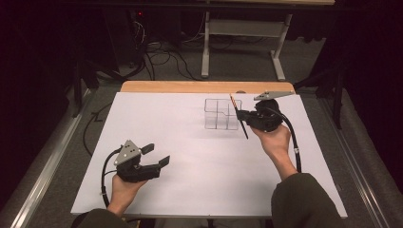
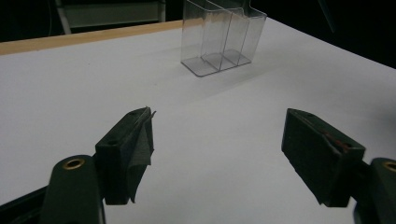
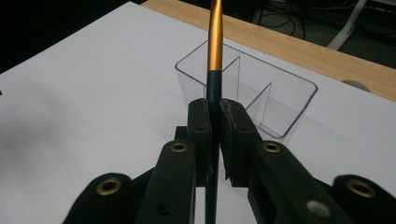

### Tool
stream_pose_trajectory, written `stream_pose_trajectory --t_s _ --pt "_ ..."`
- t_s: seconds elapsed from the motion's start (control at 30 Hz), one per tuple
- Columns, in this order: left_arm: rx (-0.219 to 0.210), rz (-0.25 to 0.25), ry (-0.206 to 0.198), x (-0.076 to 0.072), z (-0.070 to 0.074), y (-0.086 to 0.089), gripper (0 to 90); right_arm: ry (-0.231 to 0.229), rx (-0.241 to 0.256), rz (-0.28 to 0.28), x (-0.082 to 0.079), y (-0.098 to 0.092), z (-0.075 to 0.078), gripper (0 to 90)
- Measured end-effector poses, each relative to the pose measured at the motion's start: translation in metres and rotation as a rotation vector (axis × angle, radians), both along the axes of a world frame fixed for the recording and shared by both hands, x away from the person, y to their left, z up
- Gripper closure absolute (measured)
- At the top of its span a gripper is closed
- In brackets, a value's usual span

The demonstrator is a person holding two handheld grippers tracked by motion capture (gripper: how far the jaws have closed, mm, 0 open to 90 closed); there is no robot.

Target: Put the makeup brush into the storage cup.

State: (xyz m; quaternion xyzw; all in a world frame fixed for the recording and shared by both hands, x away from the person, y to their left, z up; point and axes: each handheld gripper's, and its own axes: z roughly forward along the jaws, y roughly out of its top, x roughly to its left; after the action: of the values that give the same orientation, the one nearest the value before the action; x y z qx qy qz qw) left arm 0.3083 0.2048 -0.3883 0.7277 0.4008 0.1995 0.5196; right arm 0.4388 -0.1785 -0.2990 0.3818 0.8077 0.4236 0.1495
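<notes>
From the high view, the right gripper (image 1: 243, 115) sits at the far right of the desk (image 1: 190, 156), its jaws pinched on a slim pen (image 1: 239, 117) whose long axis runs from near-right up to far-left, its orange end leaning over the clear organizer (image 1: 221, 114) just beside it. The left gripper (image 1: 157, 156) rests well apart at the near left.

In the left gripper view, its jaws stand wide apart and hold nothing; the organizer (image 2: 219, 39) lies far ahead.

In the right gripper view, the jaws clamp the pen (image 3: 215, 56) at its dark barrel, and the organizer's (image 3: 280, 93) compartments lie directly beyond it.
</notes>
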Motion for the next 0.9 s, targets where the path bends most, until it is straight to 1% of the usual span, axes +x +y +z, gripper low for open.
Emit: stream_pose_trajectory --t_s 0.2,0.23,0.43,0.57,0.67,0.77,0.9 --pt "-0.003 0.002 0.001 0.001 0.0 0.0 25.2 -0.015 0.002 0.008 0.003 0.002 0.002 84.5" --pt "-0.002 0.001 0.001 0.001 0.0 0.0 25.2 -0.012 0.008 0.003 0.003 0.002 0.003 84.5" --pt "0.0 0.002 0.001 0.0 0.0 0.0 25.3 -0.032 0.024 0.004 0.005 0.002 0.005 84.5" --pt "0.002 0.001 0.0 0.0 0.0 0.0 25.3 -0.04 0.023 0.002 0.007 0.002 0.007 84.5" --pt "0.003 0.001 0.0 0.0 0.0 0.0 25.3 -0.052 0.032 -0.001 0.008 0.002 0.008 84.5" --pt "0.001 0.002 0.001 0.0 0.0 0.0 25.3 -0.053 0.036 -0.004 0.01 0.002 0.008 84.5" --pt "0.002 0.002 0.0 0.0 0.0 0.0 25.4 -0.061 0.029 -0.008 0.012 0.003 0.007 84.5"
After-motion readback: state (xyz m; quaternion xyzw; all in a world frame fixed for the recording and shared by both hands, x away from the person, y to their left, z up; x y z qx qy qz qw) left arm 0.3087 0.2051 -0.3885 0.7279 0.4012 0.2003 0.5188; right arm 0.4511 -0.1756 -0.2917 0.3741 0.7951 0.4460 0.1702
